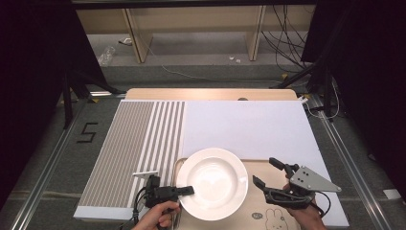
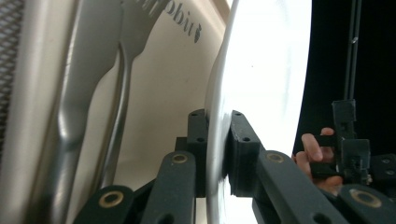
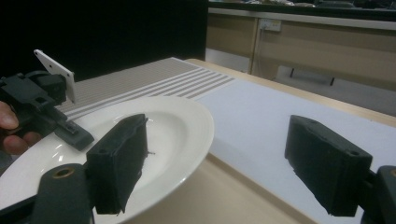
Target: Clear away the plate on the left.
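A white plate [image 1: 213,184] lies at the near middle of the table, over a beige placemat [image 1: 262,207]. My left gripper [image 1: 189,190] comes in from the left and is shut on the plate's left rim. In the left gripper view the rim [image 2: 261,70] runs between the two pads of the left gripper [image 2: 217,126], which press on it from both sides. My right gripper [image 1: 265,171] stands open just right of the plate, apart from it. In the right gripper view the plate [image 3: 163,126] lies behind the left jaw of the right gripper [image 3: 224,163], with nothing between the jaws.
A metal fork [image 2: 88,93] lies on the placemat beside and partly under the plate. A grey-and-white striped mat [image 1: 134,143] covers the table's left part and a white cloth [image 1: 249,124] its right. The table's front edge is close to both hands.
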A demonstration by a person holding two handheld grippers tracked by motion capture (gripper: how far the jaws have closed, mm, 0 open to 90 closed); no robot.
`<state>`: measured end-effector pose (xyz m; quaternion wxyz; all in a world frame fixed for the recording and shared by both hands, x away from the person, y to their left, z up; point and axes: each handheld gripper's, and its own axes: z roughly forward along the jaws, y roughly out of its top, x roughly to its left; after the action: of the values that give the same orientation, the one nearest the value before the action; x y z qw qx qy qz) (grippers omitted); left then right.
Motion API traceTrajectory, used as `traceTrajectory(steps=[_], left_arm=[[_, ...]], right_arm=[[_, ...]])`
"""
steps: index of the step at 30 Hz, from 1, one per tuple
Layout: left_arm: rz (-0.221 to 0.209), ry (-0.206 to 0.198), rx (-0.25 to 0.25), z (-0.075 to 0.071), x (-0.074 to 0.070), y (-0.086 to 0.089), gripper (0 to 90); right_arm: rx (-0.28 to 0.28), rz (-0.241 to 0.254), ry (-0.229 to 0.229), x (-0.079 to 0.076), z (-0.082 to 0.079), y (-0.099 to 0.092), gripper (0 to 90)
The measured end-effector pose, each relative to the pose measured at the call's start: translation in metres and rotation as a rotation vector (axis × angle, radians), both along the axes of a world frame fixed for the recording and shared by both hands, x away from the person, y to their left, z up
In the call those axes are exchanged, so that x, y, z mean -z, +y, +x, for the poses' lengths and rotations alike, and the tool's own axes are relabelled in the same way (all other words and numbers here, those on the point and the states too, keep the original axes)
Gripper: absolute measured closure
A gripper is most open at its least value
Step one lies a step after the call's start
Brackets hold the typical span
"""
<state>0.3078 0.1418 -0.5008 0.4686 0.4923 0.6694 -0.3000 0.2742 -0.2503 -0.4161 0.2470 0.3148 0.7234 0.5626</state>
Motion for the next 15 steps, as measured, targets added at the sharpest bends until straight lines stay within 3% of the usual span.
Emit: traceTrajectory(steps=[15], left_arm=[[0.064, -0.036, 0.054, 0.004, -0.003, -0.02, 81.6]], right_arm=[[0.006, 0.007, -0.003, -0.001, 0.0, -0.003, 22.0]])
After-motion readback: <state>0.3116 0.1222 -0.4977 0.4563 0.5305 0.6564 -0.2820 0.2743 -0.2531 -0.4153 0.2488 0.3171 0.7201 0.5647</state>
